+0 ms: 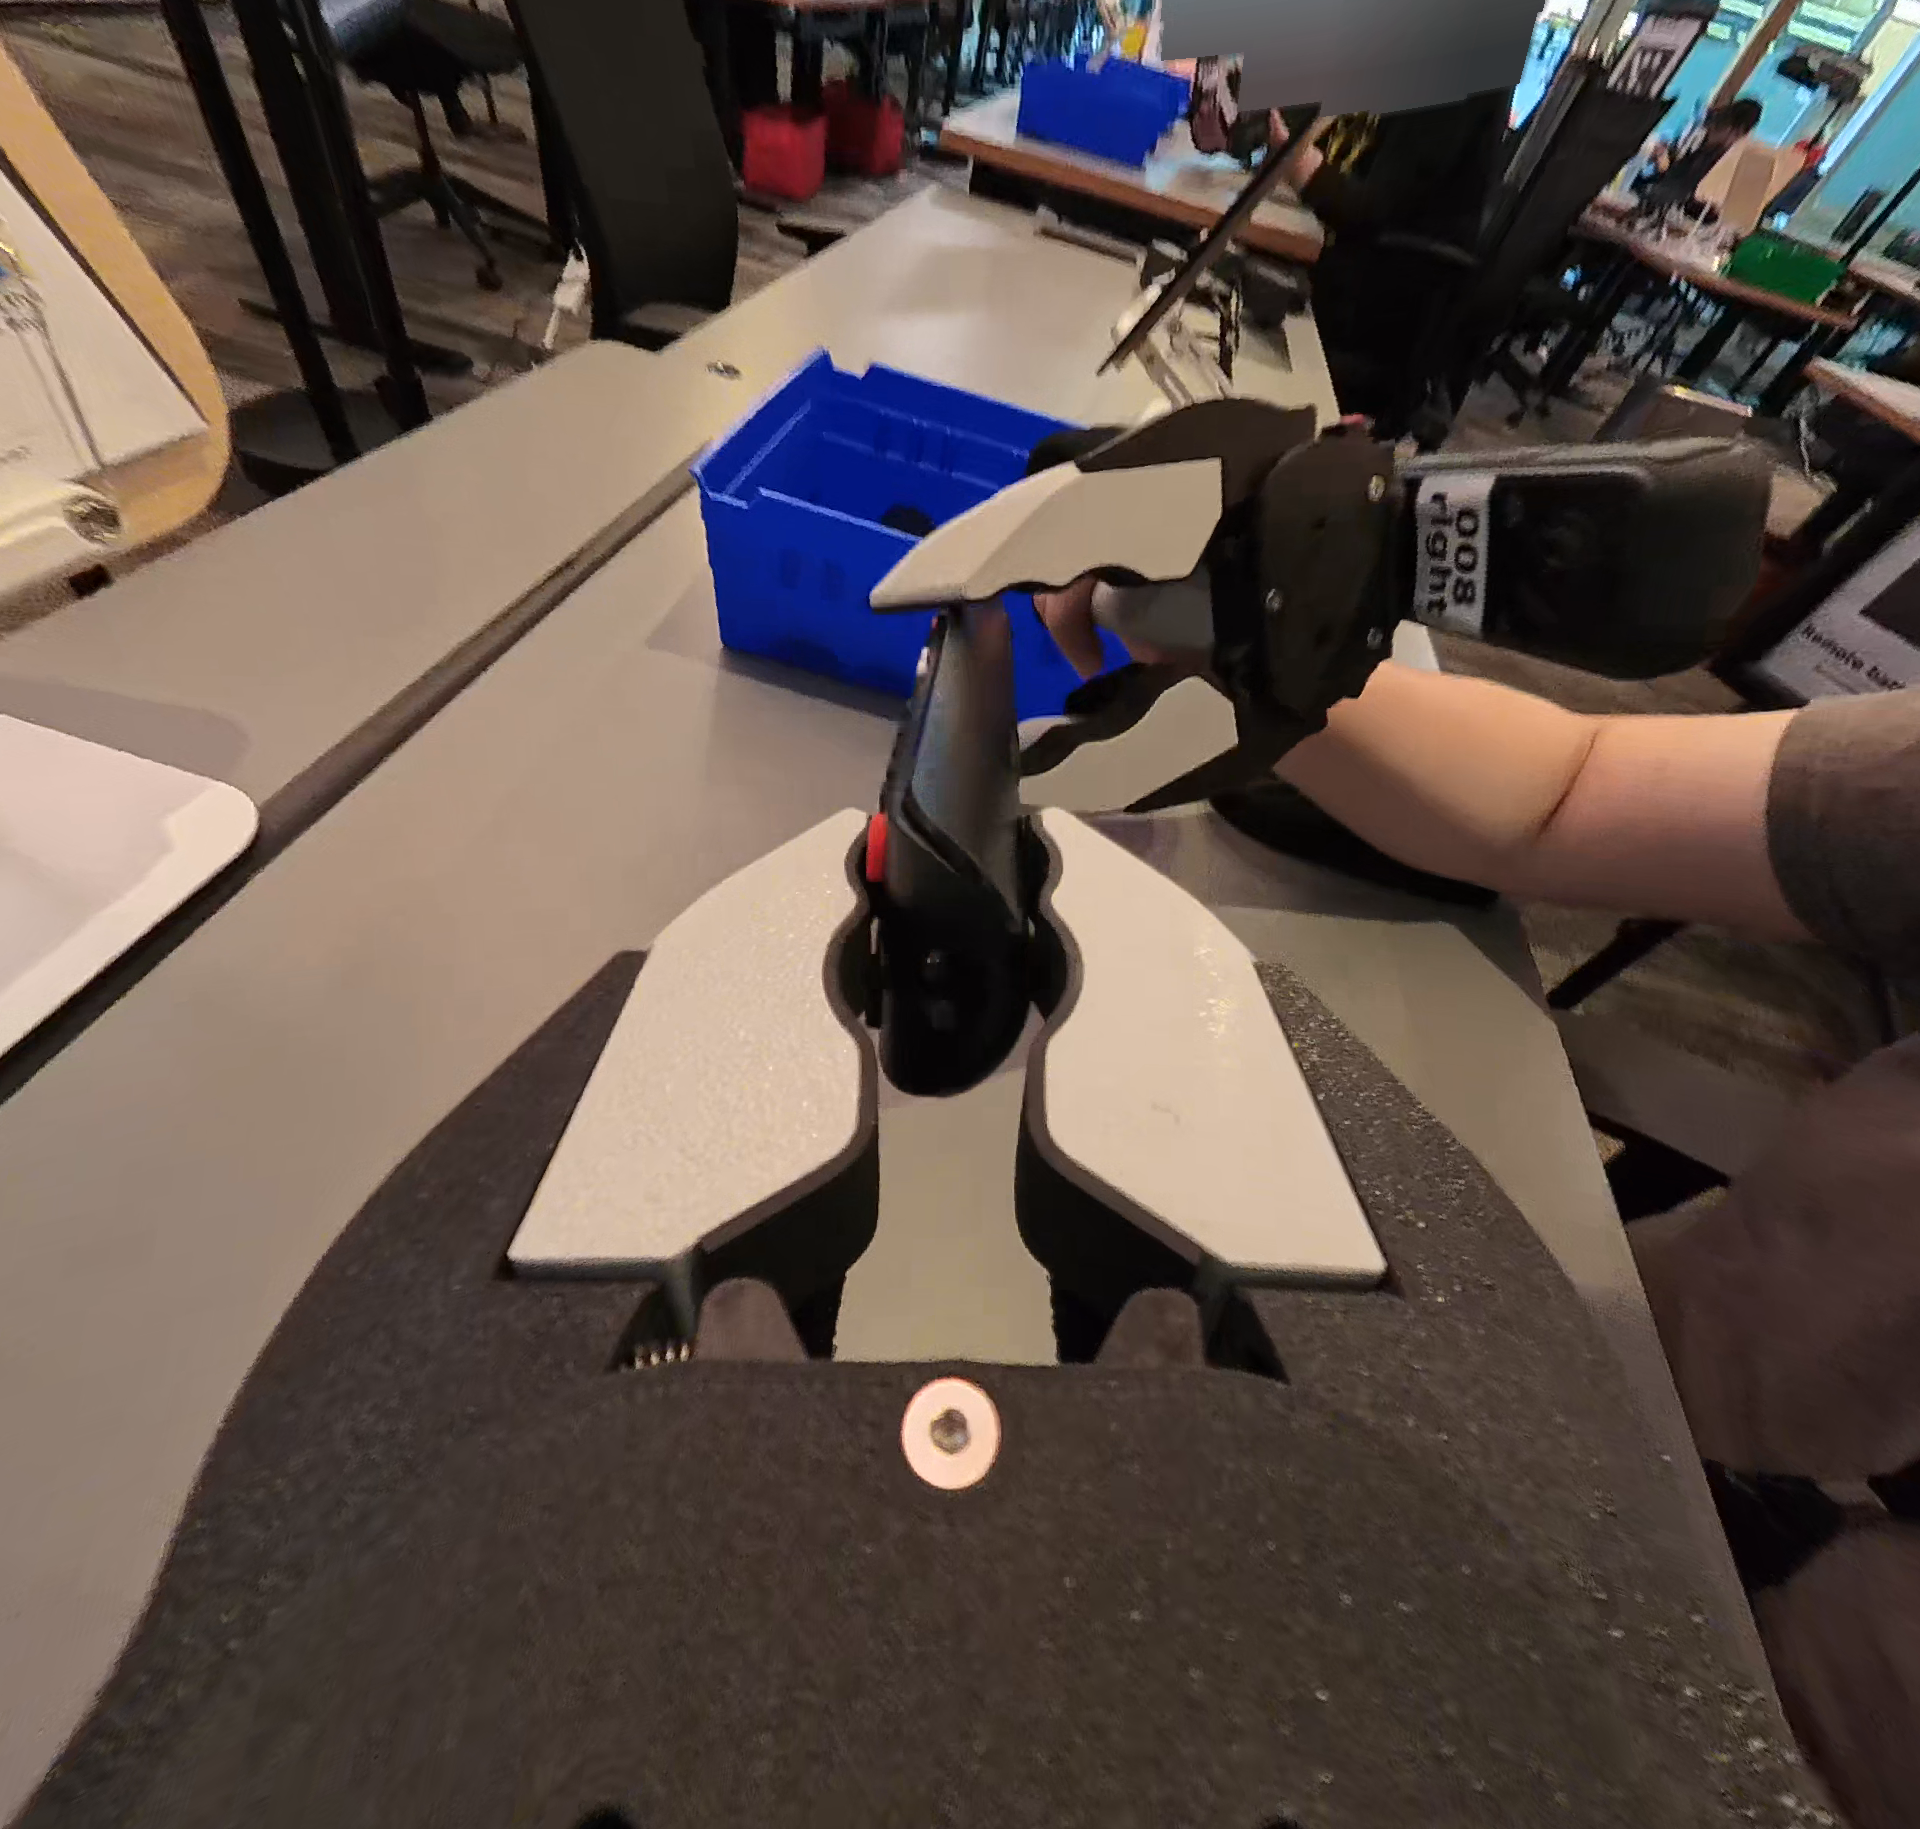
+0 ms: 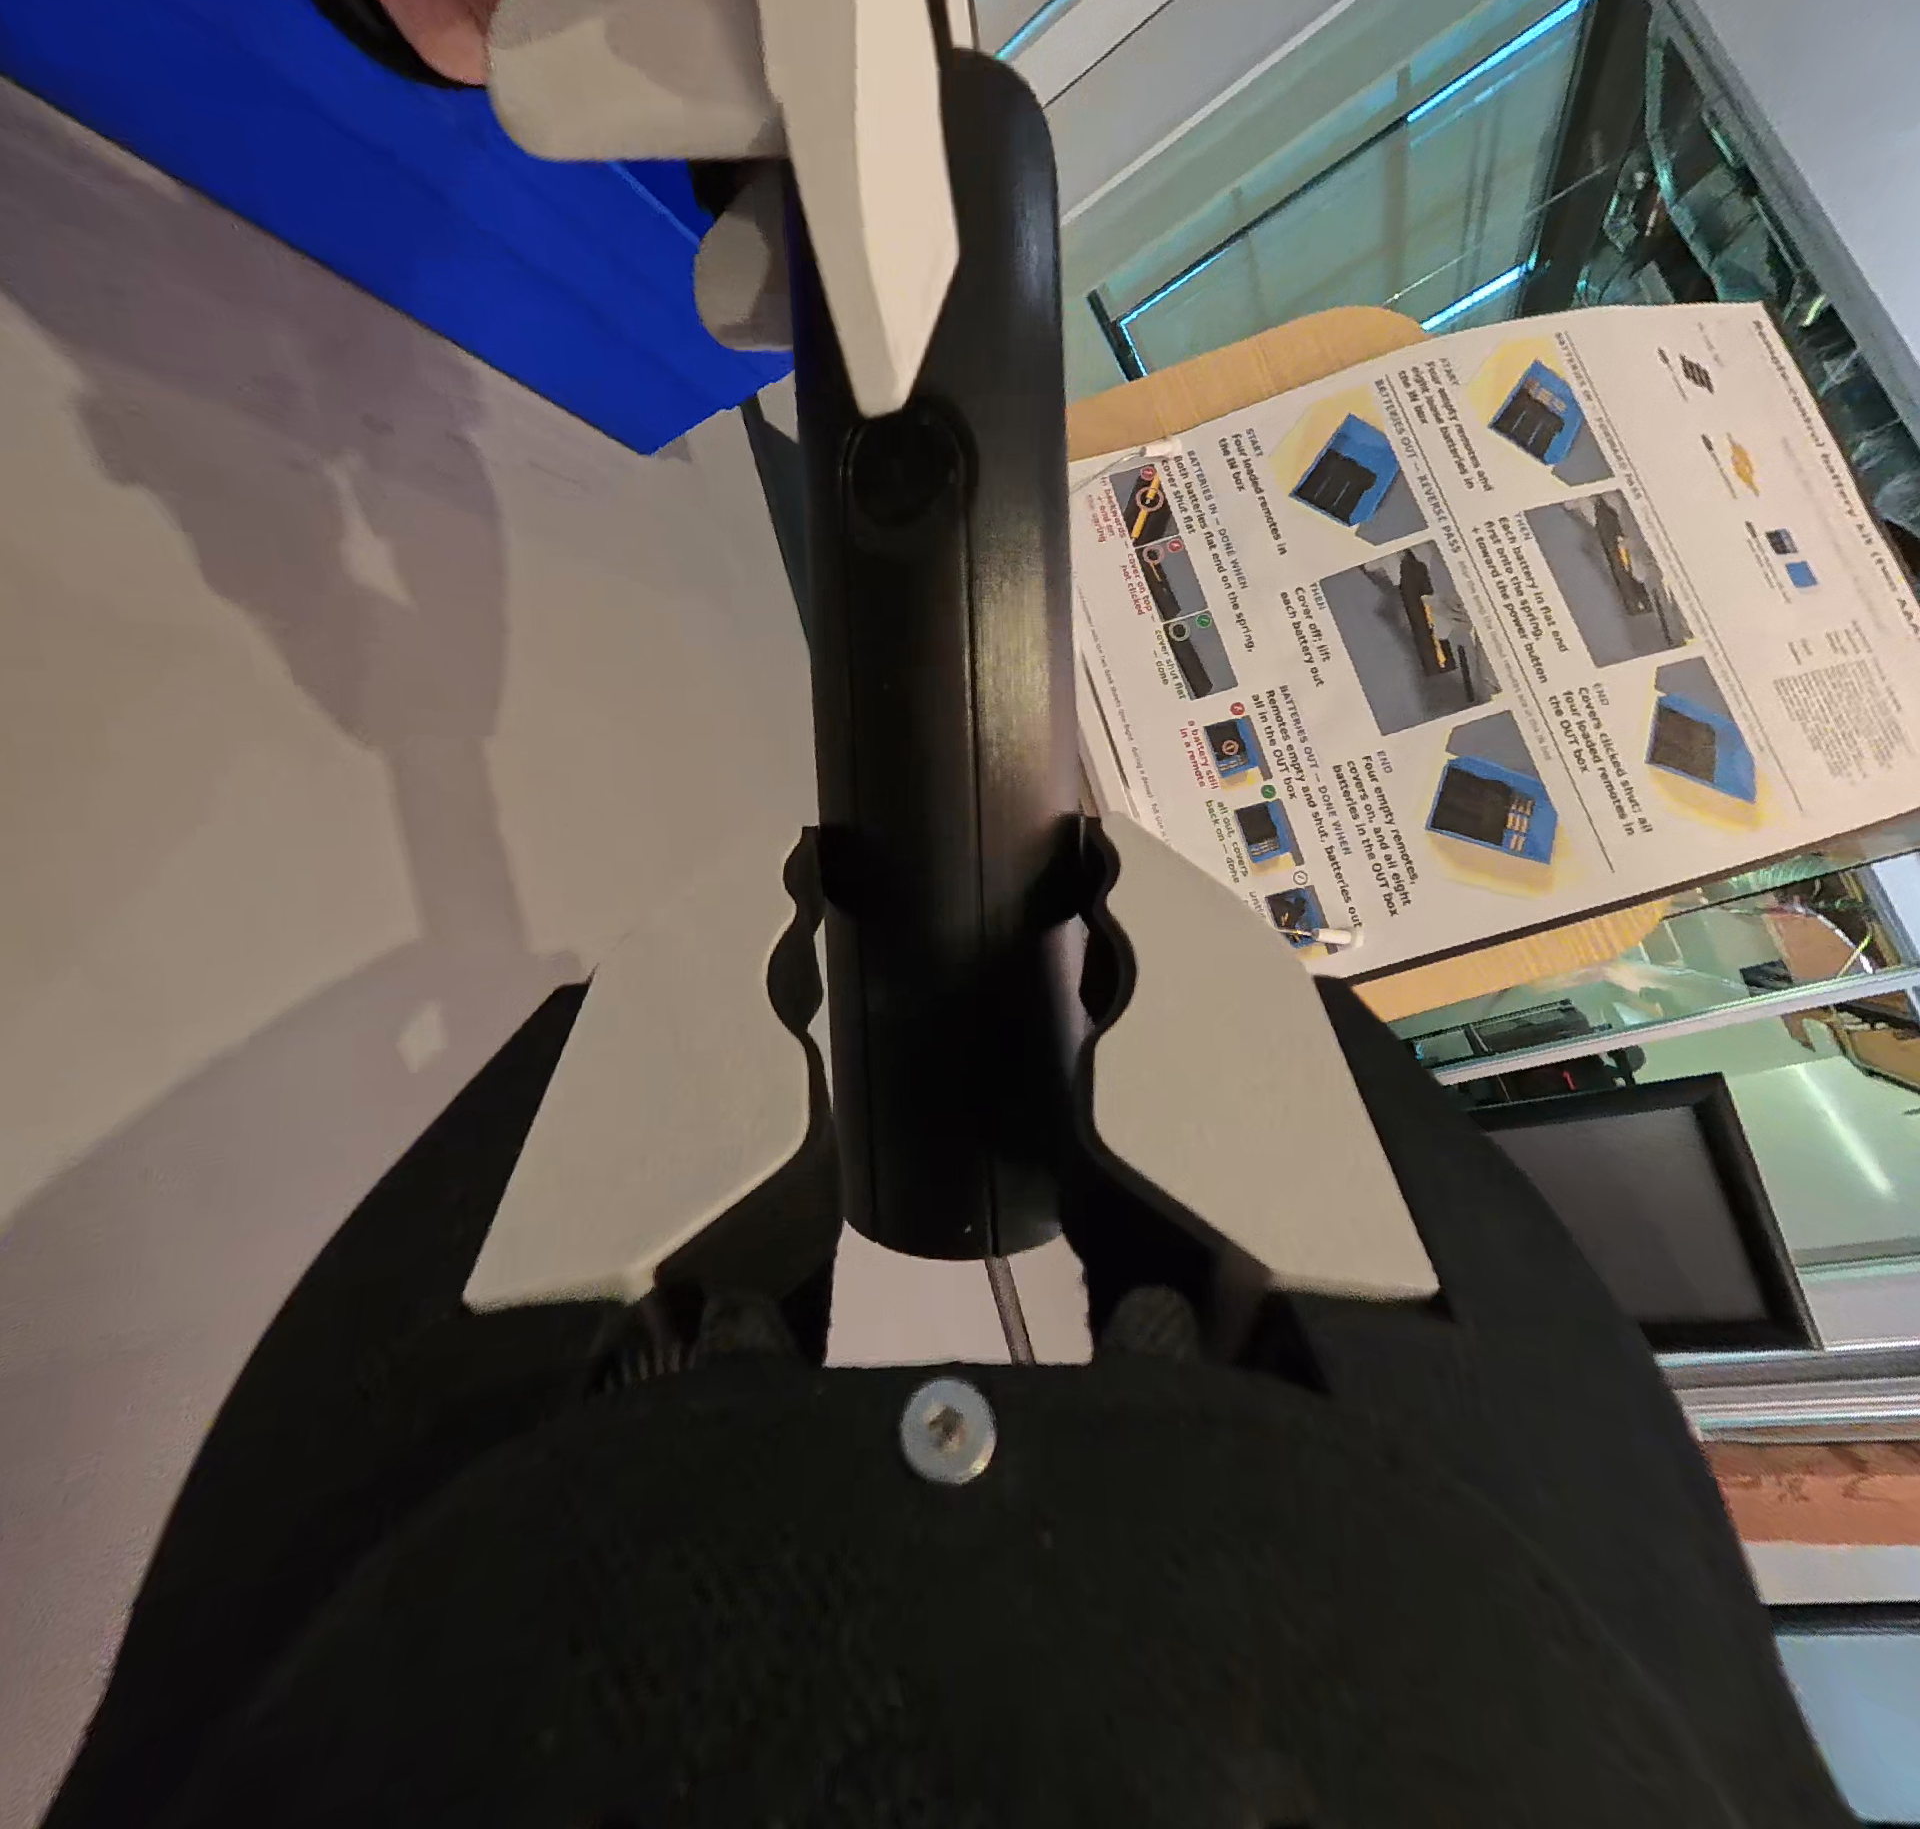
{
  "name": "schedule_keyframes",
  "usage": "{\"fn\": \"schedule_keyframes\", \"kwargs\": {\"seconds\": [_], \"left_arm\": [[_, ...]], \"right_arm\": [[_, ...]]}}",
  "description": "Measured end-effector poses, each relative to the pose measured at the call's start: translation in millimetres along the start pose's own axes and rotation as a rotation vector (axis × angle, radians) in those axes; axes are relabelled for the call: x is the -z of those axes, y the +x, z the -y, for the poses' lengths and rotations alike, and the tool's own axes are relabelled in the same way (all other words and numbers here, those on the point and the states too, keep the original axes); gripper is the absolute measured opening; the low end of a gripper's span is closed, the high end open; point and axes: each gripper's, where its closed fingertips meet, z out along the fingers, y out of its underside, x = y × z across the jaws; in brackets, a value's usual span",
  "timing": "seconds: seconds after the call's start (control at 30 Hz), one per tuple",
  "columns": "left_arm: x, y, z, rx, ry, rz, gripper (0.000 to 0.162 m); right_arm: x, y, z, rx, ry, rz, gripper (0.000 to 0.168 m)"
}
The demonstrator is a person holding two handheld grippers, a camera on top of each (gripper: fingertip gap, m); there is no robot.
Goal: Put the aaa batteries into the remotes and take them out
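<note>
Both grippers clamped one black remote (image 1: 951, 906) above the bench (image 1: 468, 844): left gripper (image 1: 951, 844) on one end, right gripper (image 2: 951, 875) on the other. Blue bin (image 1: 831, 512) behind held something dark, unidentifiable.

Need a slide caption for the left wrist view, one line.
Both hand-held grippers, left and right, clamp one black remote above the grey table, blue bin behind.

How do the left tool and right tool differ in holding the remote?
The left tool clamps the remote at its button end; the right tool clamps the opposite end. The left tool points toward the blue bin; the right tool comes in crosswise. Both are shut on that remote.
</note>
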Motion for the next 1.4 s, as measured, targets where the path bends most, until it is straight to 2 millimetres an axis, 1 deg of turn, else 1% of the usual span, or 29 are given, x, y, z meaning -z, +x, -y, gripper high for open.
{"fn": "schedule_keyframes", "kwargs": {"seconds": [0.03,0.13,0.23,0.4,0.47,0.6,0.87,0.93,0.97,1.07,1.17,1.3,1.4], "left_arm": [[-1,1,-1,-0.003,-0.004,-0.003,0.025],[1,3,8,-0.005,0.055,-0.017,0.025],[4,3,10,0.034,0.074,-0.044,0.025],[3,3,4,0.098,0.037,-0.091,0.026],[3,4,-1,0.068,0.004,-0.088,0.027],[-4,2,-10,-0.005,-0.058,-0.038,0.025],[-6,3,-11,-0.038,-0.053,-0.037,0.024],[-6,3,-8,-0.039,-0.035,-0.031,0.029],[-6,4,-8,-0.037,-0.034,-0.04,0.025],[-5,3,-11,-0.057,-0.052,-0.034,0.024],[-5,4,-9,-0.067,-0.054,-0.028,0.023],[-5,6,-5,-0.057,-0.025,-0.035,0.023],[-4,8,-1,-0.018,0.014,-0.063,0.023]], "right_arm": [[0,0,0,0.012,-0.002,0.002,0.049],[1,0,-3,0.004,-0.008,0.016,0.049],[3,1,-3,0.01,-0.002,0.021,0.049],[3,0,-5,0.044,-0.017,0.026,0.049],[3,1,-8,0.031,-0.036,0.035,0.049],[5,2,-5,-0.031,-0.023,0.063,0.049],[10,2,-5,-0.012,-0.047,0.099,0.049],[9,1,-4,-0.005,-0.055,0.103,0.049],[9,0,-4,0.002,-0.059,0.101,0.049],[9,0,-4,0.013,-0.065,0.098,0.049],[9,1,-3,0.009,-0.058,0.094,0.049],[11,6,-1,0.009,-0.047,0.069,0.05],[14,13,2,-0.032,-0.019,0.043,0.052]]}}
